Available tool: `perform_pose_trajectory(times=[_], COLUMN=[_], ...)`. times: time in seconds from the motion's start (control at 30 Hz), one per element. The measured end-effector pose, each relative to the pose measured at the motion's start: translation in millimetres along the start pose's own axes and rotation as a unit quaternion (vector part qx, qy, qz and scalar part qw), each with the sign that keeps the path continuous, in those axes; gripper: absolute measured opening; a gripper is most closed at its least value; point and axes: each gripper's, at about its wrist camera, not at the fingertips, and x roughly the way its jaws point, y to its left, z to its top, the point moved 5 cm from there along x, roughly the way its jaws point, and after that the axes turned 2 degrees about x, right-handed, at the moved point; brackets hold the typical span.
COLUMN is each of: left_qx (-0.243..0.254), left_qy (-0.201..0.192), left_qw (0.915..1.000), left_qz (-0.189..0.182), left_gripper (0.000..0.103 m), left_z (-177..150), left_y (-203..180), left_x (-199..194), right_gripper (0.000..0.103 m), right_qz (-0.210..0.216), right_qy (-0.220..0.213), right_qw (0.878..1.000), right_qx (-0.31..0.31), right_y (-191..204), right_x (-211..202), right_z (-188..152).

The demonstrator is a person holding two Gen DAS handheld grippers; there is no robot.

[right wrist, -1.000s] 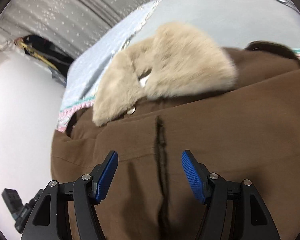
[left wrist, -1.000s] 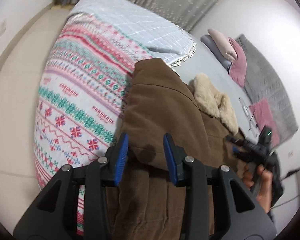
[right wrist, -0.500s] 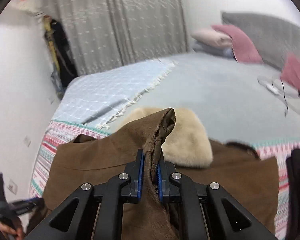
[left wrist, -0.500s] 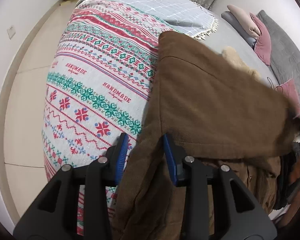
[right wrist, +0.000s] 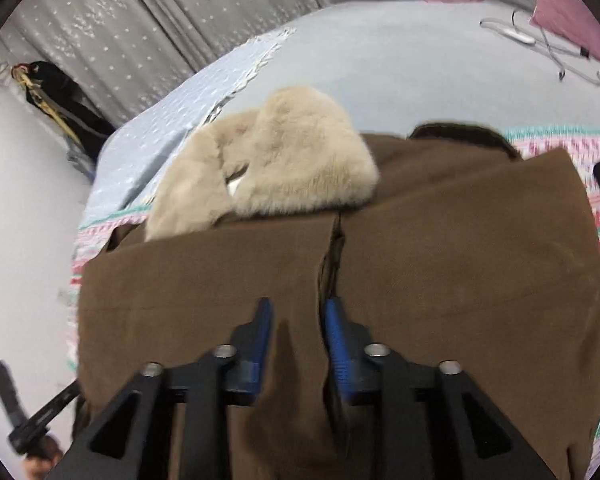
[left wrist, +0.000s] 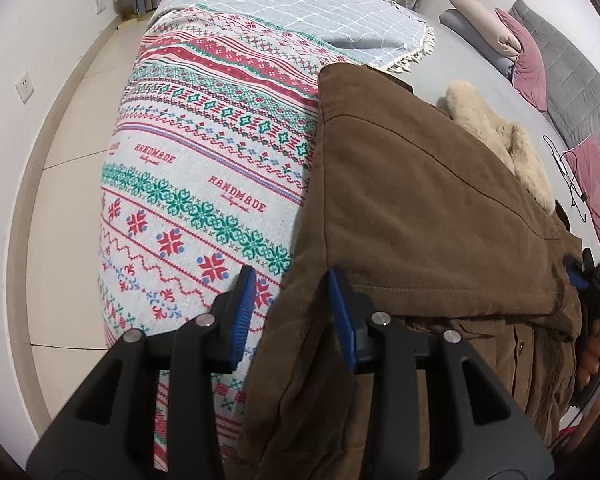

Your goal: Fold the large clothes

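Coat (right wrist: 440, 272) (folded on bed (right wrist: 380, 60)): right tool (right wrist: 294, 320) just opened, left tool (left wrist: 290, 300) open; loose flap may unfold.

Your brown coat (left wrist: 420, 216) runs off the bottom edge in both views, so its hem stays unseen. The fur collar (left wrist: 496, 136) is half hidden behind the folded panel. Your right hand (left wrist: 592, 356) is cut off at the left-wrist frame's rim.
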Motion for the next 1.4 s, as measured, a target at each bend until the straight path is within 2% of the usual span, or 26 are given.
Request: perform_pose_trajectory(times=[0.17,0.2,0.23,0.27,0.37,0.43,0.5,0.57,0.63,0.67,0.83,0.97,1.07,1.17,1.23,1.3,1.33,1.4], left_qx=[0.002,0.003,0.003,0.002,0.002,0.009,0.009,0.012,0.020,0.026,0.020,0.017,0.042,0.052,0.056,0.067,0.074,0.084], left_qy=[-0.001,-0.001,-0.001,-0.001,-0.002,-0.002,0.000,0.000,-0.003,-0.005,-0.004,-0.008,-0.023,-0.016,-0.009,-0.011,-0.013,-0.020], left_qw=[1.0000,1.0000,1.0000,1.0000,1.0000,0.9999,0.9999,0.9999,0.9997,0.9994,0.9996,0.9998,0.9988,0.9985,0.9984,0.9972,0.9964,0.9951], left_qz=[0.003,0.005,0.005,0.005,0.005,0.006,0.007,0.010,0.017,0.022,0.018,0.010,0.008,0.000,0.009,0.030,0.039,0.049], left_gripper=[0.040,0.040,0.040,0.040,0.040,0.040,0.040,0.040,0.040,0.041,0.041,0.041,0.041,0.041,0.041,0.041,0.041,0.046], left_z=[0.4,-0.1,0.1,0.0,-1.8,-1.5,-1.3,-1.4,-2.0,-2.3,-1.1,-2.2,-7.3,-16.8,-25.2,-34.0,-38.8,-48.0], left_y=[-1.2,-1.8,-1.9,-1.3,-0.9,-1.2,-1.8,-3.3,-5.6,-6.6,-3.9,-4.5,-13.1,-19.6,-21.6,-23.6,-25.3,-28.8], left_x=[-0.3,-0.5,-1.0,-1.6,-2.1,-1.7,-0.9,-0.5,-0.8,-1.1,-3.4,-15.2,-24.7,-23.7,-21.6,-23.8,-26.3,-35.0], right_gripper=[0.043,0.037,0.016,0.012,0.008,0.008,0.008,0.008,0.008,0.008,0.013,0.016,0.018,0.026,0.029,0.029,0.029,0.032], right_qz=[0.047,0.050,0.040,0.025,0.043,0.042,0.017,-0.026,-0.031,-0.033,-0.065,-0.112,-0.096,-0.082,-0.064,-0.037,-0.038,-0.045], right_qy=[0.010,0.017,0.020,0.014,-0.030,-0.043,-0.040,-0.007,0.007,-0.003,-0.005,-0.033,-0.016,0.031,0.044,0.025,0.023,0.009], right_qw=[0.999,0.999,0.999,0.999,0.998,0.998,0.998,0.997,0.998,0.998,0.994,0.989,0.990,0.989,0.992,0.996,0.997,0.995], right_qx=[0.004,-0.002,-0.013,-0.026,-0.028,-0.033,-0.053,-0.071,-0.058,-0.061,-0.087,-0.089,-0.106,-0.116,-0.103,-0.078,-0.067,-0.088], right_y=[-10.0,-10.2,-9.3,-7.2,0.3,4.2,5.6,-2.4,-11.2,-10.7,-7.0,-27.2,-34.2,-50.3,-65.8,-74.3,-74.1,-65.9], right_x=[-12.0,-9.1,-6.7,-7.9,-43.1,-58.4,-58.0,-30.8,-13.3,-13.4,-31.2,-71.8,-85.4,-78.0,-66.5,-68.7,-73.9,-85.0], right_z=[-36.6,-41.1,-44.1,-45.0,-40.7,-43.9,-52.0,-64.0,-71.5,-70.7,-66.9,-71.1,-89.7,-120.2,-133.5,-136.0,-134.2,-131.5])
